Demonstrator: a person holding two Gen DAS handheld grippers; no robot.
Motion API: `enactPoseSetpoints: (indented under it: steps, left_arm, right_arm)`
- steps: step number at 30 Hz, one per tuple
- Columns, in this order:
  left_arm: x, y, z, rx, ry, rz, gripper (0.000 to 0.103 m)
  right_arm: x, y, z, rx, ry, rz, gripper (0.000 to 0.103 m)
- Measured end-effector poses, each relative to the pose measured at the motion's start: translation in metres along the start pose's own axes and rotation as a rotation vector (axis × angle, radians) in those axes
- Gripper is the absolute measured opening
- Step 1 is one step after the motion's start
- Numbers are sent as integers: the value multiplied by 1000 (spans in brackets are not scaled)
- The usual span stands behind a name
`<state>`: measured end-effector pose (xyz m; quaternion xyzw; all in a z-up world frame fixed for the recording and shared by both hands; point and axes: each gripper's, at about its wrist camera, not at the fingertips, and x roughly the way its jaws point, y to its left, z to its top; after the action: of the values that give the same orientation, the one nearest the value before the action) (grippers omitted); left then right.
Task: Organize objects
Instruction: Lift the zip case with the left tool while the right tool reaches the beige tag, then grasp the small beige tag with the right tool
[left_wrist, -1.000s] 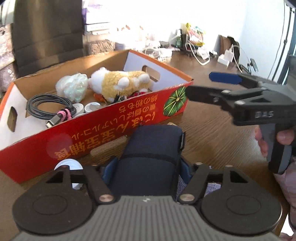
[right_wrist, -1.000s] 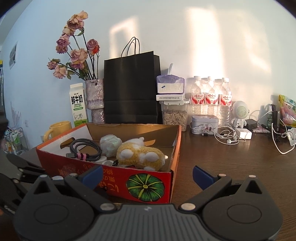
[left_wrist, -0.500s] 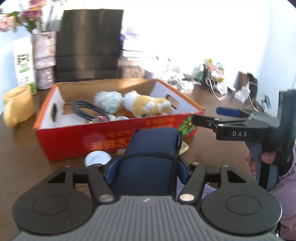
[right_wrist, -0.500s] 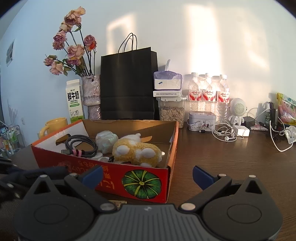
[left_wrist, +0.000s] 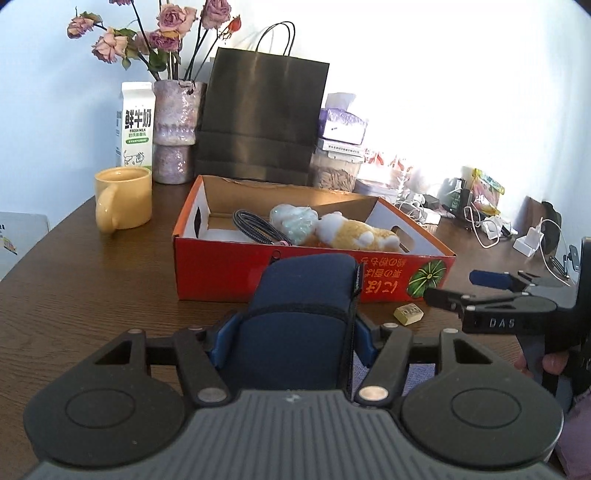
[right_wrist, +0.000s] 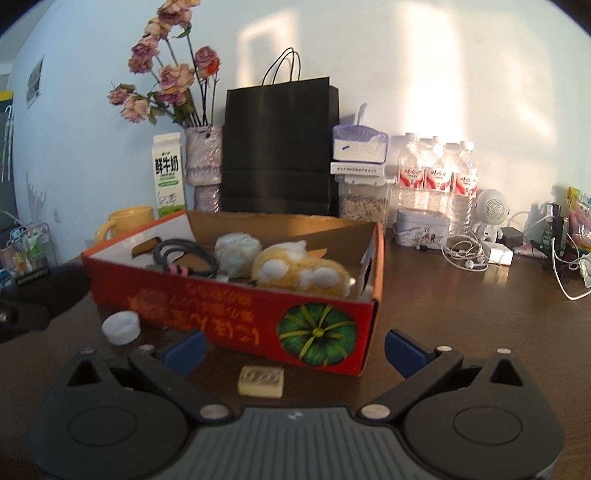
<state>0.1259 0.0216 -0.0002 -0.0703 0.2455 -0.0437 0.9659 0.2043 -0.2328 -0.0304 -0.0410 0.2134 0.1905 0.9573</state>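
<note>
My left gripper (left_wrist: 291, 343) is shut on a navy blue pouch (left_wrist: 303, 321), held just above the wooden table (left_wrist: 92, 288) in front of the red cardboard box (left_wrist: 229, 266). The box holds a coiled cable (left_wrist: 255, 227), a pale wrapped ball (left_wrist: 293, 219) and a yellow plush toy (left_wrist: 354, 234). My right gripper (right_wrist: 294, 345) stands open and empty by the box's near right corner (right_wrist: 365, 332). It also shows in the left wrist view as the right gripper (left_wrist: 454, 286). A small beige block (right_wrist: 261, 381) lies on the table below its fingers. A white cap (right_wrist: 121, 327) rests beside the box.
Behind the box stand a yellow mug (left_wrist: 123, 197), a milk carton (left_wrist: 135, 125), a vase of dried roses (left_wrist: 175, 133) and a black paper bag (left_wrist: 262, 118). Water bottles (right_wrist: 437, 173) line the wall. Chargers and tangled cables (left_wrist: 487, 225) crowd the right side.
My left gripper has pulled back from the box with the pouch and rolled level, so the whole box now shows. The white cap has left its view. The right gripper barely moved.
</note>
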Motion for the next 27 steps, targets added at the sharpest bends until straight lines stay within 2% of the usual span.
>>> enactPoseSetpoints:
  steps: [6, 10, 14, 17, 22, 27]
  left_arm:
    - [-7, 3, -3, -19, -35, 5, 63]
    - [-9, 6, -5, -34, -40, 4, 63]
    - [-12, 9, -6, -44, -45, 0, 63]
    - [-14, 11, -7, -50, -50, 0, 63]
    - [-16, 13, -7, -57, -53, -3, 63]
    - [-16, 15, -6, -61, -59, -8, 63]
  right_arm:
    - [11, 7, -5, 3, 72, -29, 103]
    - [26, 8, -6, 21, 131, -27, 96]
    - [38, 10, -3, 46, 155, -15, 91]
    - [44, 15, -3, 44, 183, -13, 75]
    - [48, 20, -3, 40, 202, -17, 29]
    - [45, 25, -4, 22, 197, -4, 29]
